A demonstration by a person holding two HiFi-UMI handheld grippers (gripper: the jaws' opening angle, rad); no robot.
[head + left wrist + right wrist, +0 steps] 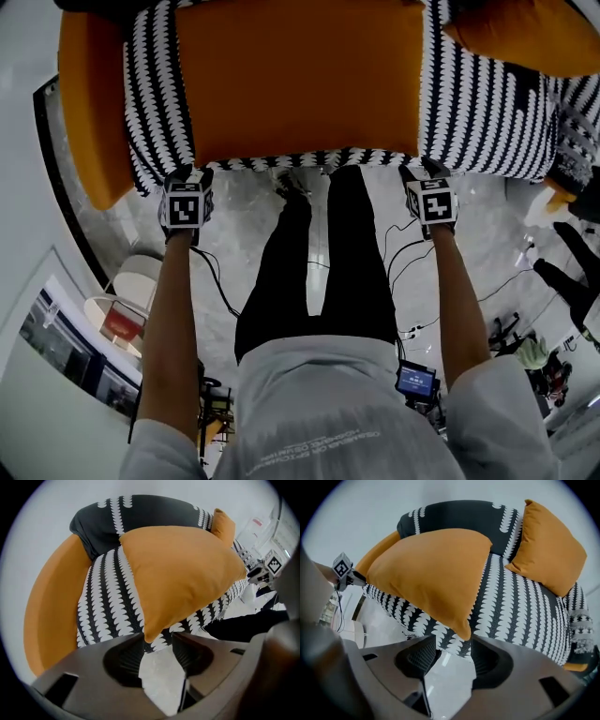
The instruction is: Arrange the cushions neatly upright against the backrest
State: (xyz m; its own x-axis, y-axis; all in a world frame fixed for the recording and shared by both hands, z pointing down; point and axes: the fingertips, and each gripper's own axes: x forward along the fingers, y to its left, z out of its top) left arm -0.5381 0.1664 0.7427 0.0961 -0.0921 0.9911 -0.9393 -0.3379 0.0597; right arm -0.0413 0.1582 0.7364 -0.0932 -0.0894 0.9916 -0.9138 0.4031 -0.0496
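- The left gripper and the right gripper are hanging with jaws apart, each at a near corner of the large orange cushion, clamping nothing
- Pinching only the corner tips is likely risking a slip during the lift
- That cushion is lying flat on the patterned sofa seat, plump and smooth
- A second orange cushion is leaning far right against the backrest

Left claw: I see it open, pads touching nothing.
Orange cushion: lying on patterned sofa, near corner between the claw's tips.
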